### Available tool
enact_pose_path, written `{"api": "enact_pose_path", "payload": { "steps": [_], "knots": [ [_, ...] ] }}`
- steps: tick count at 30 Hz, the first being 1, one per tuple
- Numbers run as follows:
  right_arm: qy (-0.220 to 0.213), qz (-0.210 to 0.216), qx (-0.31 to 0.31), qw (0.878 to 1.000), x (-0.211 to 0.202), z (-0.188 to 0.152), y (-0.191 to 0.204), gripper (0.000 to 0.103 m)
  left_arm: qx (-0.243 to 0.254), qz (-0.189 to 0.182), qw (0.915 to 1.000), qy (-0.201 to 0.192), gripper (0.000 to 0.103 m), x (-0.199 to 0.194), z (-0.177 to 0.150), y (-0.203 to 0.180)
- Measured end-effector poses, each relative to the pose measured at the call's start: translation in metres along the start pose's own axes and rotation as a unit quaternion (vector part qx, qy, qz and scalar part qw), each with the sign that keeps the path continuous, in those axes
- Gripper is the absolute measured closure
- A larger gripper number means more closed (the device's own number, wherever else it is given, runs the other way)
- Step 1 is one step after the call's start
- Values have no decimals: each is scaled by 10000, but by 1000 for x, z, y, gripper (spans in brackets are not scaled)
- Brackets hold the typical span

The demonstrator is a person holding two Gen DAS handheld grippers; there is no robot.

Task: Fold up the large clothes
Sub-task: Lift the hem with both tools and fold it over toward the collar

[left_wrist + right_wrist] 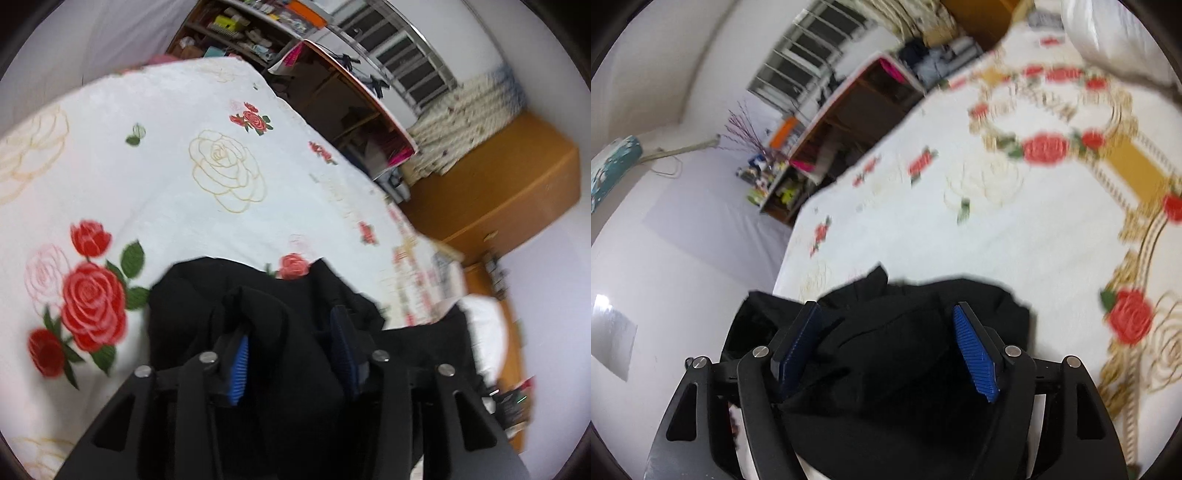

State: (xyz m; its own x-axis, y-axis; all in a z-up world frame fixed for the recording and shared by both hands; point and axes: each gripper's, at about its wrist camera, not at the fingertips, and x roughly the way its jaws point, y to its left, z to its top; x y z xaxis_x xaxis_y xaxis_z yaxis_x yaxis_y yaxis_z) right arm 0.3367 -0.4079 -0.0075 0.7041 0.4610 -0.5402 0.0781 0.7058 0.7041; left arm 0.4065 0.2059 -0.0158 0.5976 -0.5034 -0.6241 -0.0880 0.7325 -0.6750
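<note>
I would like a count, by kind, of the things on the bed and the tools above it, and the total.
Black garment: 1
Bedsheet with rose print: 1
White pillow or duvet at the head of the bed: 1
Grippers: 2, the left gripper and the right gripper, both with jaws apart over the black cloth
Total: 5

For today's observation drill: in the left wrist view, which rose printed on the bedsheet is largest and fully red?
The big red rose left of the black garment; the equally large rose higher up is only a gold outline.
</note>
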Motion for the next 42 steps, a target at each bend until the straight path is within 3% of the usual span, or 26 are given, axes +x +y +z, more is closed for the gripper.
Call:
{"api": "enact_pose_path", "payload": {
  "steps": [3,5,7,9,13,15,18,20,22,25,27,28,29,32,33,34,35,37,42],
  "knots": [
    [-260,-61,-111,9996,-13,3,0,30,-128,-234,9995,-144,43,-10,3,1],
    [-211,-219,-161,9994,-13,-2,-6,30,-83,-350,9979,-530,26,-24,7,1],
    [-135,-310,-159,9993,-7,-10,-14,30,-62,-508,9943,-932,19,-41,11,1],
    [-62,-315,-132,9994,-3,-17,-24,30,214,-145,9931,-1146,16,-46,11,-2],
    [164,-387,-47,9991,22,-35,-42,27,856,760,9907,-735,16,-16,-1,-1],
    [110,-351,17,9993,26,-37,-49,27,983,1037,9885,-500,17,4,-7,5],
    [-253,-141,189,9994,15,-33,-59,27,1118,1189,9865,-103,17,38,-13,17],
    [-354,-218,91,9991,11,-32,-61,26,1232,1335,9833,58,17,56,-15,24],
    [-300,-392,-114,9987,12,-35,-60,26,1237,1337,9832,119,17,68,-14,28],
    [-383,-155,-143,9990,6,-43,-67,26,1208,1246,9848,-8,17,72,-13,25],
    [-587,-140,-25,9982,1,-46,-77,26,1195,1187,9857,-37,26,77,-9,24],
    [-576,-259,35,9980,6,-46,-81,26,1184,1121,9866,32,44,80,-8,23],
    [-453,-366,81,9983,17,-44,-85,26,1201,1074,9869,119,57,86,-7,22],
    [57,-484,-246,9985,55,-39,-72,26,1499,1304,9800,105,79,94,-9,9],
    [224,-453,-427,9978,67,-37,-63,29,1621,1392,9769,26,80,94,-11,5],
    [314,-443,-578,9969,77,-33,-52,53,1685,1433,9752,-76,82,92,-11,4],
    [336,-447,-669,9962,82,-29,-46,66,1668,1457,9750,-192,84,90,-10,7],
    [410,-747,-709,9938,99,-19,-42,79,1420,1491,9781,-288,85,92,-5,23],
    [1009,-1342,-606,9839,152,-16,-63,79,1050,1728,9793,-122,84,121,-2,51]
  ]
}}
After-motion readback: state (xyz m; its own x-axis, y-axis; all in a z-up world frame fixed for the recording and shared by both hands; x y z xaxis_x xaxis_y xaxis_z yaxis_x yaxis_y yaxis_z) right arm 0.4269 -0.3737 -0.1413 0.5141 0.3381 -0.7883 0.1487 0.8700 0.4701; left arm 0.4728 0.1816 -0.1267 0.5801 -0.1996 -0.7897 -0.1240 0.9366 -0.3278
